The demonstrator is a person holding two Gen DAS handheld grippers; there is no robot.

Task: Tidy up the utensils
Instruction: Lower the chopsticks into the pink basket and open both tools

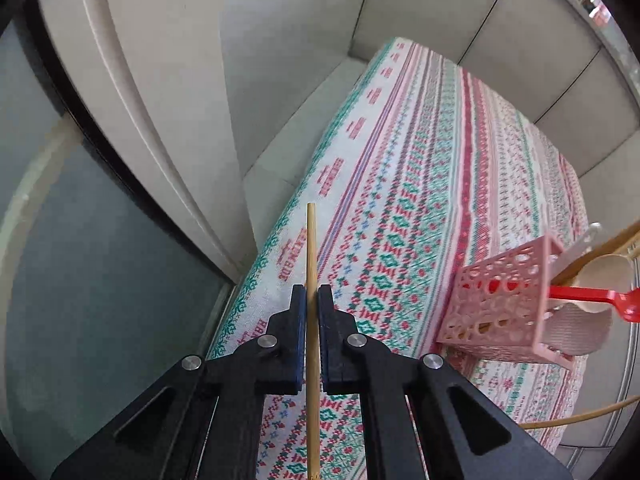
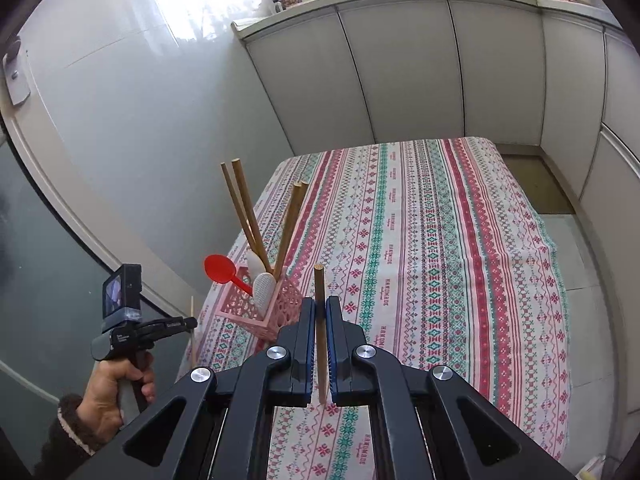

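A pink perforated utensil holder [image 2: 264, 308] stands near the table's left edge; it also shows in the left wrist view [image 1: 500, 304]. It holds wooden chopsticks [image 2: 250, 212], a red plastic spoon [image 2: 220, 270] and pale spoons [image 2: 264, 290]. My left gripper [image 1: 312, 296] is shut on a thin bamboo chopstick [image 1: 311, 248], held upright left of the holder; it shows in the right wrist view [image 2: 188, 322]. My right gripper [image 2: 320, 306] is shut on a darker wooden chopstick [image 2: 319, 284], just right of the holder.
The table wears a patterned red, green and white cloth [image 2: 420, 240]. Grey cabinet doors [image 2: 400, 72] stand behind it, a glossy wall [image 2: 140, 100] to the left, tiled floor [image 2: 584, 264] to the right. Another chopstick [image 1: 580, 416] crosses the lower right of the left wrist view.
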